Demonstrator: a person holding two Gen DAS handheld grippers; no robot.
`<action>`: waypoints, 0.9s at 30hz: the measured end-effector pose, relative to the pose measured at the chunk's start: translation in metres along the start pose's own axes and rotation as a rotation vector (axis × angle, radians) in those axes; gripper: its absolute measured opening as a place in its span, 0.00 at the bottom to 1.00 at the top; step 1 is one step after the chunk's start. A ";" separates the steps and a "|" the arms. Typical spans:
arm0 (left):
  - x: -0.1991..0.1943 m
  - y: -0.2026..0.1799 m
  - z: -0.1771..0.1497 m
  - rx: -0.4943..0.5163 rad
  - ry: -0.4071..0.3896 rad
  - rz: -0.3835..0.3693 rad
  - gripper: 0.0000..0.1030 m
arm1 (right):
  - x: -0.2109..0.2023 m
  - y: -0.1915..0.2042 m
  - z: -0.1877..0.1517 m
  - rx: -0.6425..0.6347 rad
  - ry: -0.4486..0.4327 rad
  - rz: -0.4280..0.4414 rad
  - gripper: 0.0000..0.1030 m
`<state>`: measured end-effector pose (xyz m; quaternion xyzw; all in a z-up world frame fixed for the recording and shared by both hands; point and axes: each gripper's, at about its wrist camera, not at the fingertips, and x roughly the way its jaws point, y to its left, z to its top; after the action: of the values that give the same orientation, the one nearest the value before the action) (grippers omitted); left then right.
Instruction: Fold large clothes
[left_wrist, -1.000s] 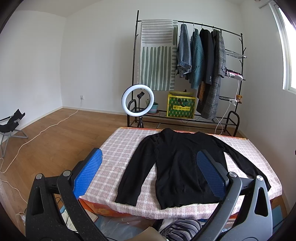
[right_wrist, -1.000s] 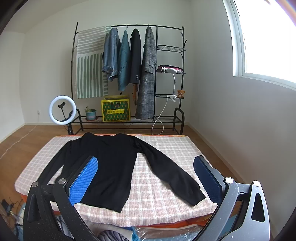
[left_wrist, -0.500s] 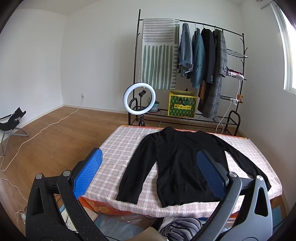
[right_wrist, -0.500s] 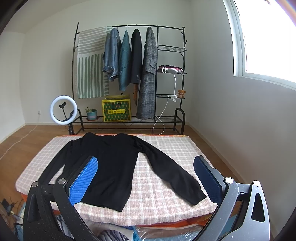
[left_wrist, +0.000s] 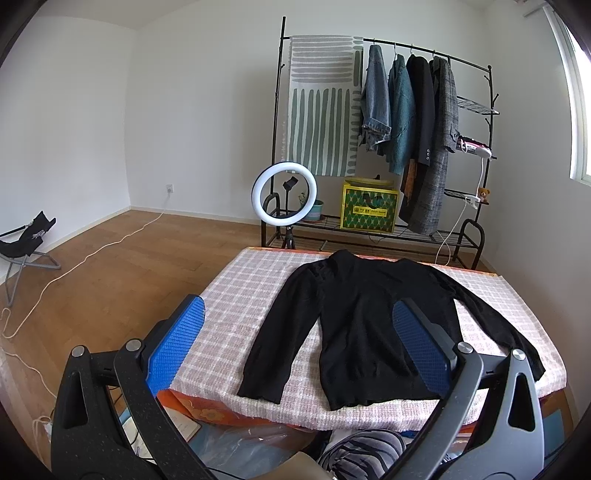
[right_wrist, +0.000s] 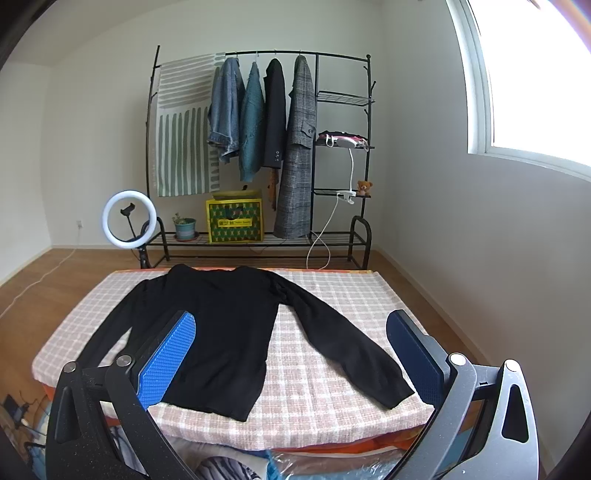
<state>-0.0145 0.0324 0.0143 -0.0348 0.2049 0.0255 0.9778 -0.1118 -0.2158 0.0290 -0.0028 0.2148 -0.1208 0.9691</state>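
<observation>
Black sweater (left_wrist: 365, 325) flat on checked table (left_wrist: 243, 295), left gripper (left_wrist: 299, 339) jaws apart, empty

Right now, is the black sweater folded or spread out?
Spread out: the sweater lies flat on the table, both sleeves angled outward, no folds.

Left wrist view: black long-sleeved sweater (left_wrist: 362, 325), lit ring light (left_wrist: 284, 192) and black metal clothes rack (left_wrist: 384, 147) sit slightly higher and rightward than earlier. Right wrist view: shift barely perceptible.
</observation>
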 end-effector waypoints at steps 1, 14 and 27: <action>0.001 0.002 -0.002 0.000 0.001 0.002 1.00 | 0.000 0.001 0.000 0.000 0.000 0.001 1.00; 0.038 0.062 -0.022 -0.040 0.006 0.117 1.00 | 0.027 0.031 0.003 0.004 0.017 0.069 1.00; 0.174 0.135 -0.092 -0.218 0.364 -0.111 0.42 | 0.115 0.092 0.009 0.044 0.029 0.315 0.98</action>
<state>0.0996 0.1656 -0.1473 -0.1554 0.3718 -0.0130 0.9151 0.0142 -0.1537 -0.0153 0.0538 0.2239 0.0280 0.9727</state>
